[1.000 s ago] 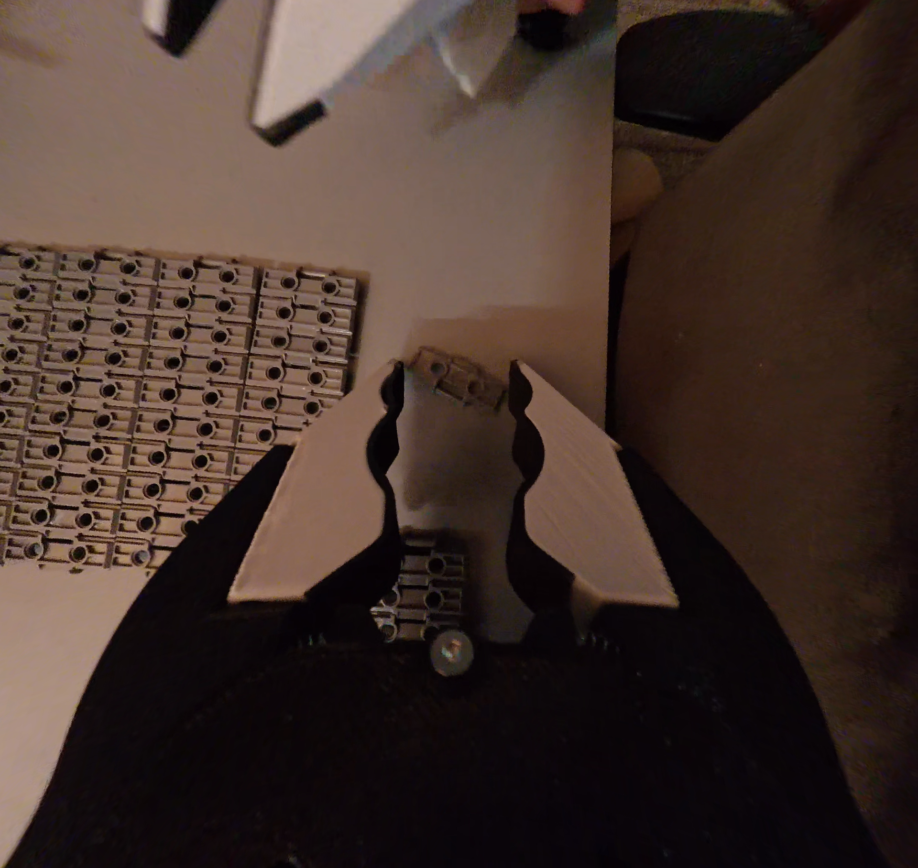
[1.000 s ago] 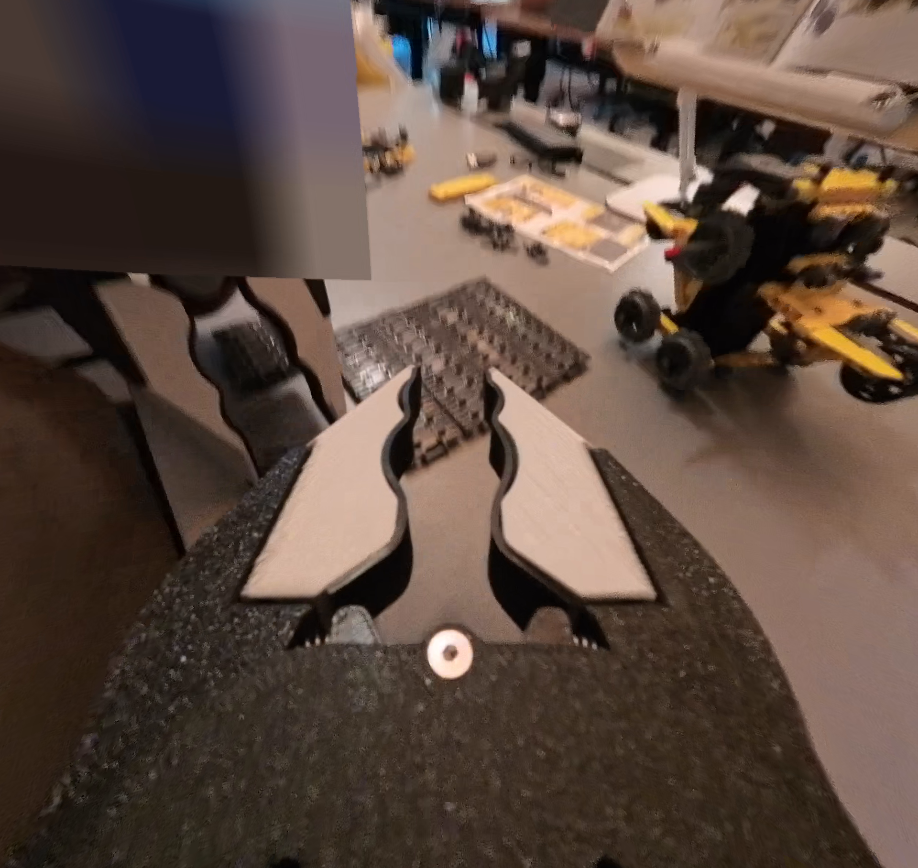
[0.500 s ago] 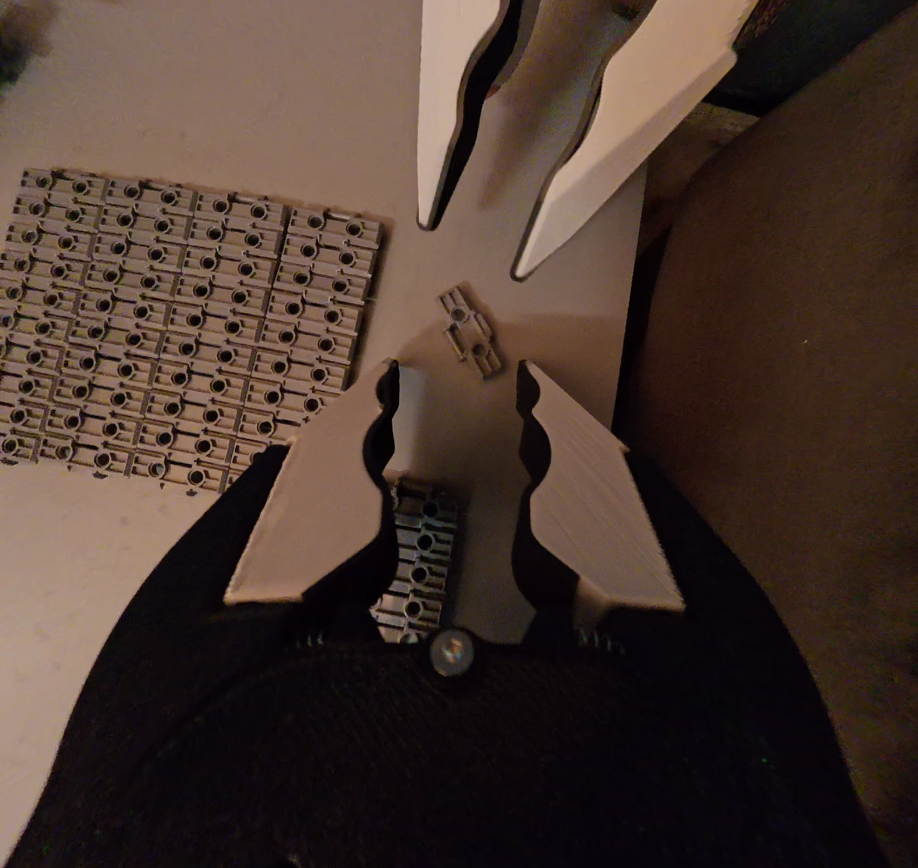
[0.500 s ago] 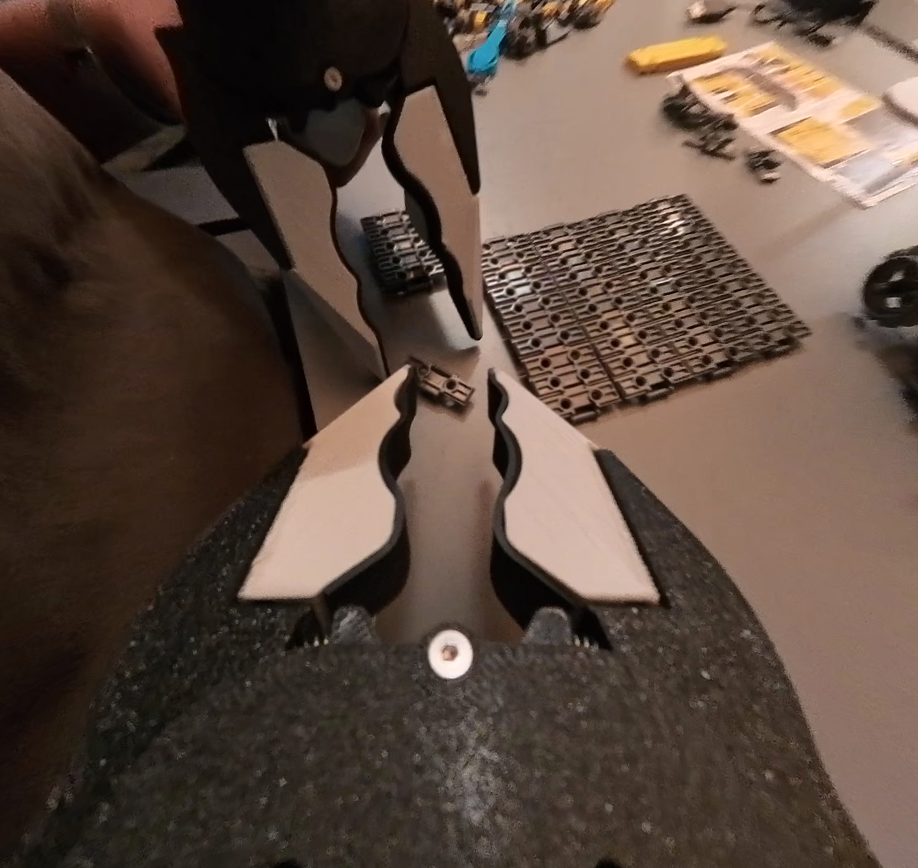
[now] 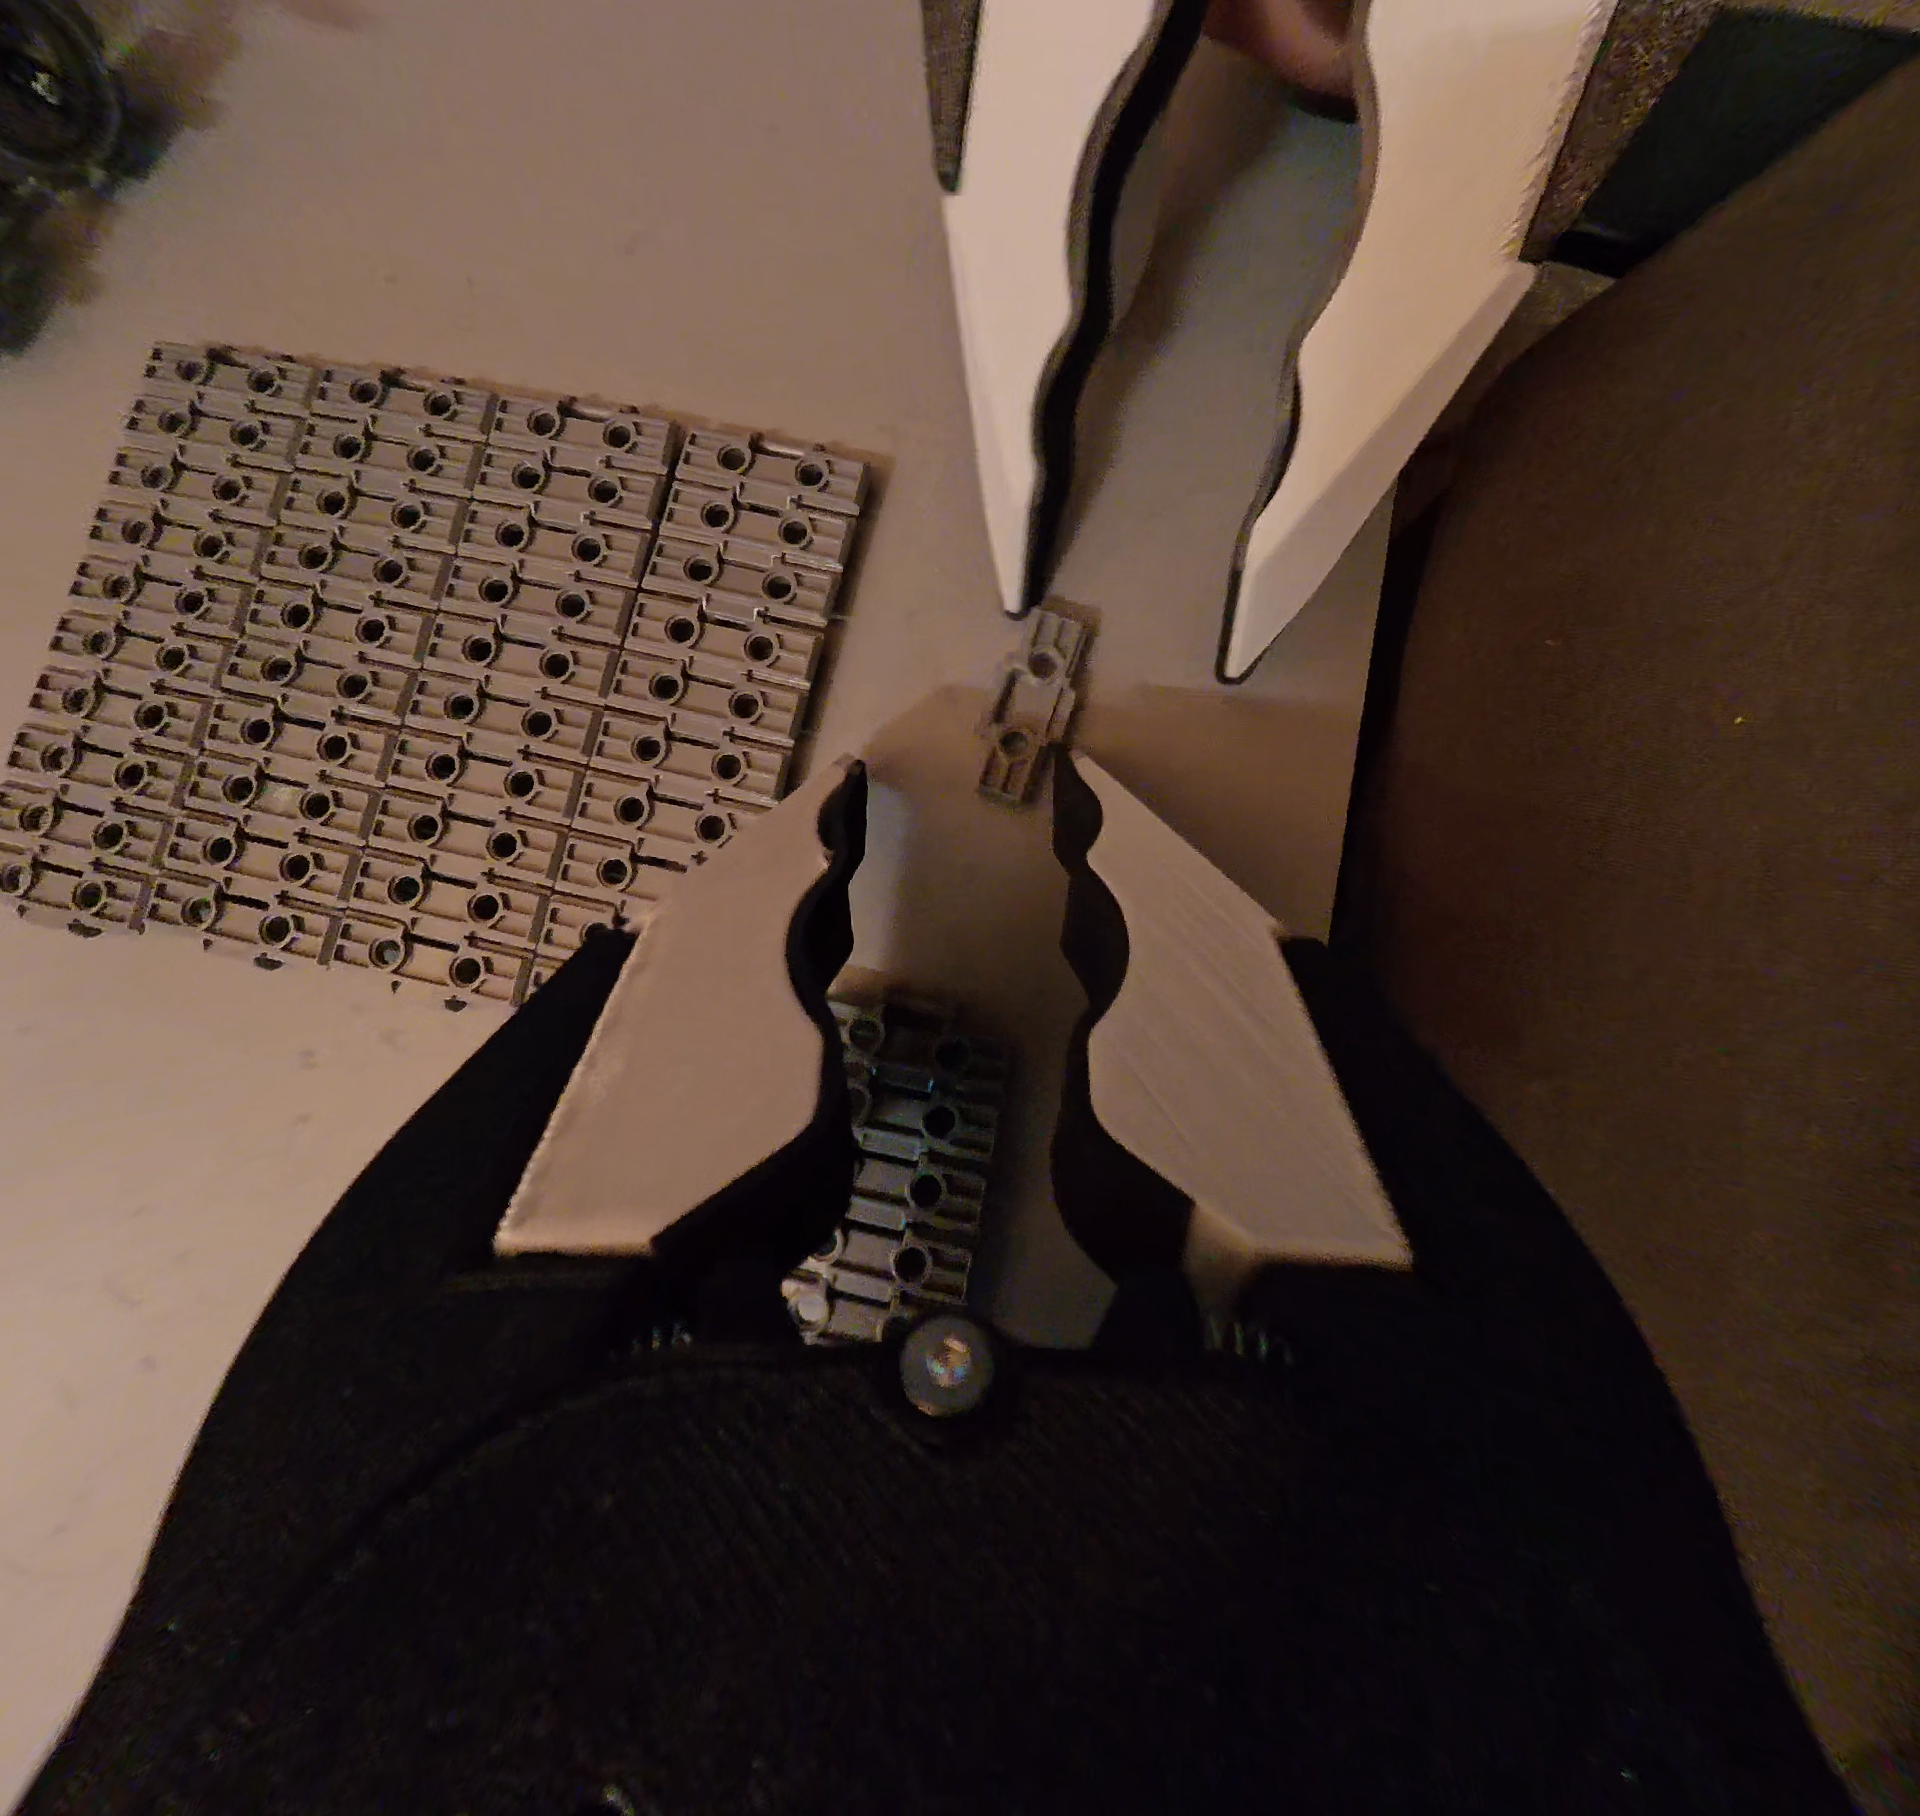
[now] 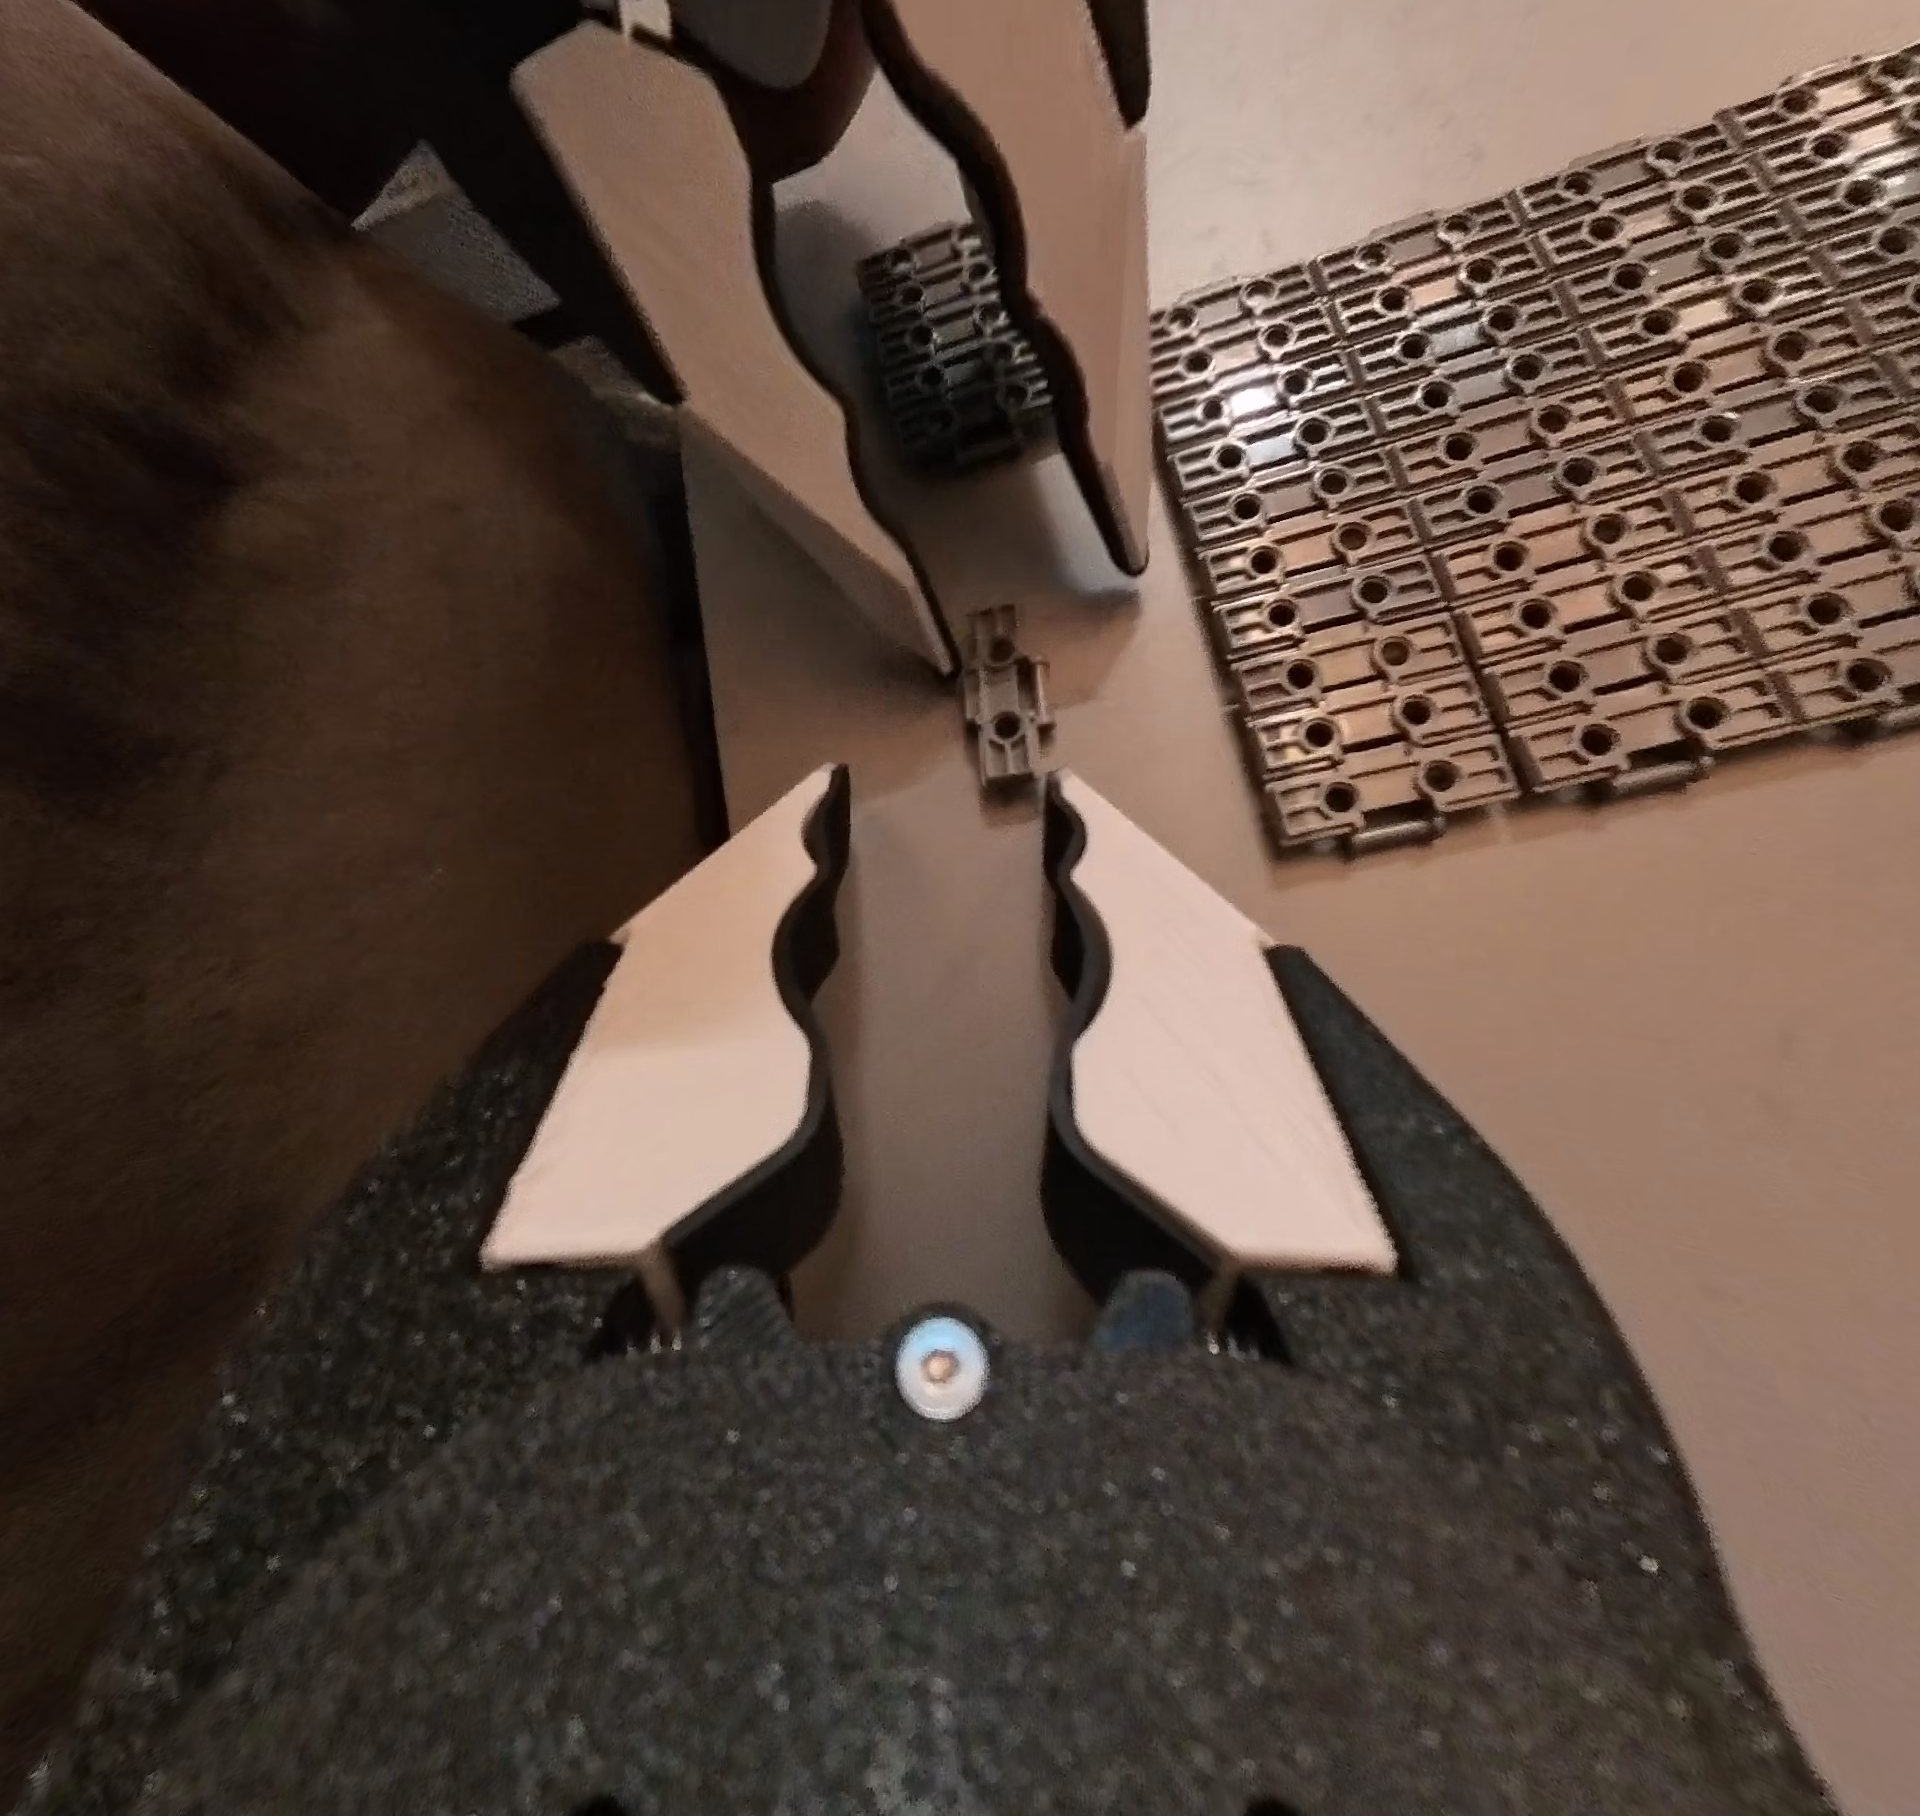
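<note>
A small grey two-hole link piece (image 5: 1034, 717) lies flat on the table near its edge. It also shows in the right wrist view (image 6: 1003, 696). My left gripper (image 5: 956, 769) is open, its tips just short of the piece, with its right tip closest. My right gripper (image 6: 945, 777) is open and faces it from the other side, its tips just short of the piece. Each gripper shows in the other's view, the right (image 5: 1130, 636) and the left (image 6: 1037, 613). Neither holds anything.
A large mat of joined grey links (image 5: 447, 665) lies flat beside the piece and also shows in the right wrist view (image 6: 1558, 478). A short strip of links (image 5: 920, 1174) lies under my left gripper. The table edge (image 5: 1361, 727) borders a brown cushioned surface (image 5: 1662, 831). The tips of both grippers are at nearly the same place.
My right gripper has swung down from facing across the room to the table, closing in on the small piece opposite the left. The left gripper has drawn slightly nearer the piece.
</note>
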`<action>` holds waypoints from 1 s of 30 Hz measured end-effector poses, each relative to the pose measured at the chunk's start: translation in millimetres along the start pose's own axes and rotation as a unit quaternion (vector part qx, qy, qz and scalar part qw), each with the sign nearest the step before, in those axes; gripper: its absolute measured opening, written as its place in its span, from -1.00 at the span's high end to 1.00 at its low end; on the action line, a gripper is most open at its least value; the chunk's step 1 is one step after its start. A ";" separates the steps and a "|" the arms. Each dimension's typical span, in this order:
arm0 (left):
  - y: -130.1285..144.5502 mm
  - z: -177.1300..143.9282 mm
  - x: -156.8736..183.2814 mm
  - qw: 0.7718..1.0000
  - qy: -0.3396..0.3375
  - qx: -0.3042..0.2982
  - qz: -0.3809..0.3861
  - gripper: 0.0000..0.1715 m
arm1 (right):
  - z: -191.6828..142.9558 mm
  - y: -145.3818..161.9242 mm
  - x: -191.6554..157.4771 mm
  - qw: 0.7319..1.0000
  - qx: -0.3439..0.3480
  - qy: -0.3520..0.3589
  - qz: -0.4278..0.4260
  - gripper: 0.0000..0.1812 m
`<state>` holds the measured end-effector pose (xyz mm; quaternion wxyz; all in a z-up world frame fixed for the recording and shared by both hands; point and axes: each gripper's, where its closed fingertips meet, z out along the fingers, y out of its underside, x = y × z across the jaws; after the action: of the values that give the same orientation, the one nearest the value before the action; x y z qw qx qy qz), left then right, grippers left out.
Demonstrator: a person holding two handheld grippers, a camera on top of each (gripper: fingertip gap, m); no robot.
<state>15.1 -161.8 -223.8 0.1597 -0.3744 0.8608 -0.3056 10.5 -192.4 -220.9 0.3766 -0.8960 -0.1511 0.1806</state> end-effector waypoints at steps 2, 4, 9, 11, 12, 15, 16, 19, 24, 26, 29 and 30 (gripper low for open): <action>1.9 -0.4 -2.3 1.000 -0.003 -0.002 -0.003 0.60 | -1.4 2.5 -3.6 1.000 -0.001 -0.004 -0.001 0.62; 4.1 -0.1 -4.8 1.000 -0.009 -0.006 -0.002 0.60 | -2.3 4.8 -9.8 1.000 -0.003 -0.016 -0.002 0.64; 3.1 -0.6 -4.8 1.000 -0.012 -0.005 0.001 0.60 | -1.3 6.4 -14.8 1.000 -0.007 -0.010 -0.021 0.64; 2.2 -0.8 -5.4 1.000 -0.013 -0.003 -0.001 0.60 | -0.4 5.9 -16.9 1.000 -0.008 -0.013 -0.025 0.64; 1.7 -0.7 -5.7 1.000 -0.013 -0.001 -0.003 0.60 | 0.5 4.9 -18.5 1.000 -0.007 -0.017 -0.026 0.64; 0.5 -0.9 -6.3 1.000 -0.014 0.002 -0.004 0.60 | 3.8 0.3 -23.2 0.999 -0.001 -0.021 -0.032 0.64; 0.1 -1.1 -6.5 1.000 -0.015 0.002 -0.003 0.60 | 4.9 -0.7 -24.4 0.999 -0.001 -0.021 -0.036 0.64; -0.3 -1.3 -7.4 1.000 -0.016 0.001 -0.001 0.60 | 7.9 -1.3 -27.6 0.999 -0.005 -0.022 -0.045 0.64; 0.1 -1.7 -9.6 1.000 -0.018 -0.001 0.000 0.60 | 6.8 -1.9 -27.9 0.999 -0.003 -0.019 -0.048 0.64; 0.2 -1.7 -10.4 1.000 -0.019 -0.001 0.000 0.60 | 4.3 -2.0 -25.4 0.999 0.001 -0.014 -0.047 0.63; -0.1 -1.2 -10.9 1.000 -0.019 0.001 -0.001 0.60 | 0.7 -2.4 -19.0 0.999 0.008 -0.001 -0.040 0.61; -0.3 -0.9 -11.0 1.000 -0.019 0.001 -0.001 0.60 | 0.0 -3.2 -18.2 0.999 0.011 -0.001 -0.037 0.61</action>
<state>22.2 -153.5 -222.4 0.1762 -0.3807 0.8569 -0.2996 -6.1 -197.7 -214.8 0.3931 -0.8853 -0.1822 0.1690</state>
